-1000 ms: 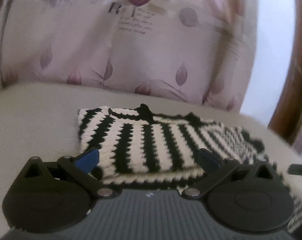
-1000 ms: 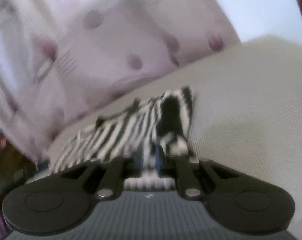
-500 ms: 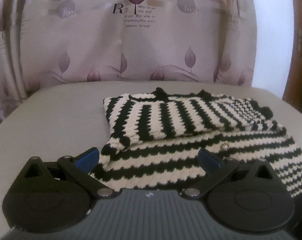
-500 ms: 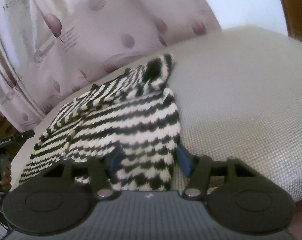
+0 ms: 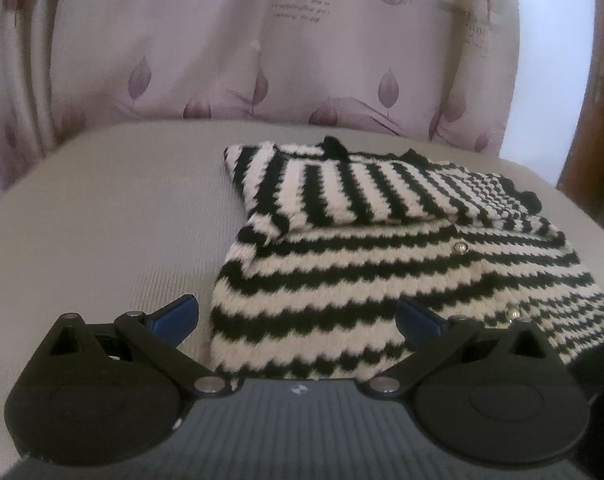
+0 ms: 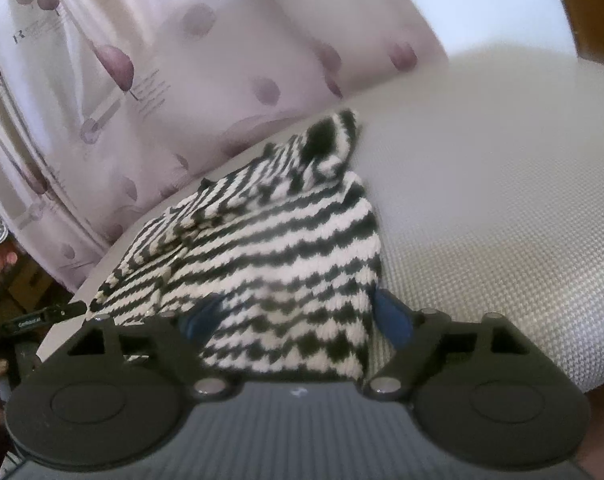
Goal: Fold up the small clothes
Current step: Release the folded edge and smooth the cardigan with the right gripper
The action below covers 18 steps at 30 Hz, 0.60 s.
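A small black-and-white striped knit sweater lies flat on a beige cushion, its top part folded over the body. My left gripper is open and empty, hovering at the sweater's near hem, fingers on either side of it. In the right wrist view the same sweater lies with its near edge between my right gripper's fingers. The right gripper is open and holds nothing.
A pink curtain with leaf print hangs close behind the cushion. Dark wooden furniture stands at the right. In the right wrist view the other gripper and a hand show at the far left edge.
My right gripper was shut on the sweater's edge a second ago and has opened and let it go. The sweater now lies flat. Both grippers have pulled back slightly.
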### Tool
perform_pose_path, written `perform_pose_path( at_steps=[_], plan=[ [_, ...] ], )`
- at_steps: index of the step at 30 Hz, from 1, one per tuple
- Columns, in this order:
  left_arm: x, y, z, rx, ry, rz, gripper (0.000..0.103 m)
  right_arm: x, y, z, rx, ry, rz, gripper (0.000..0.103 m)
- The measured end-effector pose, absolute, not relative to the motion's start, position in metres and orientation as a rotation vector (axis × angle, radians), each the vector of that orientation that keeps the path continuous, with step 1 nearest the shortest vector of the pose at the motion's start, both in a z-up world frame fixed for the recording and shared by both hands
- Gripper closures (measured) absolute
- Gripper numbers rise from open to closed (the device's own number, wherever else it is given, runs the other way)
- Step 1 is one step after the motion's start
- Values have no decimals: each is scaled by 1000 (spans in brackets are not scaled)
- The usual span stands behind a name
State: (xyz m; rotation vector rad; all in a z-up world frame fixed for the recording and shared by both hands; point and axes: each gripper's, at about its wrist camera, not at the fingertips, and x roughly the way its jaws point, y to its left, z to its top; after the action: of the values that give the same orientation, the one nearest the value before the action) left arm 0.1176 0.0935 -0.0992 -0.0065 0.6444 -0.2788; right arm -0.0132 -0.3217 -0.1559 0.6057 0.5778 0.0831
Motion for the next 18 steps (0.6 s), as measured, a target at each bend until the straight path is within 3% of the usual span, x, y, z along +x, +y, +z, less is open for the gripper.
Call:
perform_pose_path(
  at_steps=[9,11,18],
  plan=[
    [111,132,-112,-193,793,-365,9,-16,-329,-155,639,610,158,20],
    [105,132,-113,-229,799,-399,20,-20,-331,-155,631,616,176,22],
    [90,116,-117,-258,816,-514,20,-28,-337,-158,685,626,221,29]
  ],
)
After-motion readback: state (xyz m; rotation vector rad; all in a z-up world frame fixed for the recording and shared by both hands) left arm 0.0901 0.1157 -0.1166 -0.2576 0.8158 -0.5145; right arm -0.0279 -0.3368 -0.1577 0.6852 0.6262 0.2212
